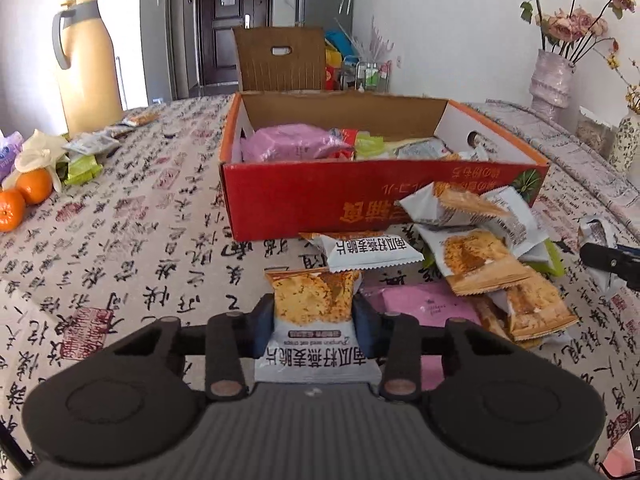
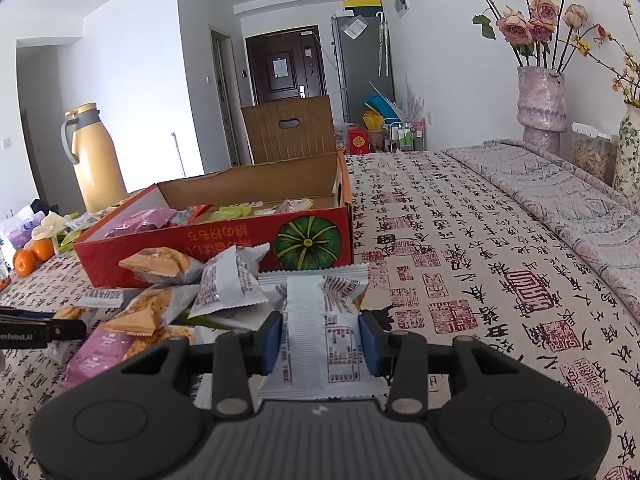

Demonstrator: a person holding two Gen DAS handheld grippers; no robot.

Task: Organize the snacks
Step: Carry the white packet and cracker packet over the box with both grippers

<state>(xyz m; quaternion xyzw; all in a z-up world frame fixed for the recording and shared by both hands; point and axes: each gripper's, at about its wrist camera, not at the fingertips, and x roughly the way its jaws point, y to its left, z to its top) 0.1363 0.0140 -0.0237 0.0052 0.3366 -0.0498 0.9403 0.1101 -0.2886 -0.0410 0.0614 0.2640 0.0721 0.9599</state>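
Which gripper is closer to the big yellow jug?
Left. The left gripper, holding an oat crisp packet, is on the tall yellow thermos jug's side; the right gripper sits past the snack pile.

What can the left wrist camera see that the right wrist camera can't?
Only the left wrist view shows the left gripper shut on a crisp packet, picture side up. Only the right wrist view shows the right gripper shut on a grey packet, seam side up, and the pumpkin picture. Both show the red box, yellow flask and oranges.
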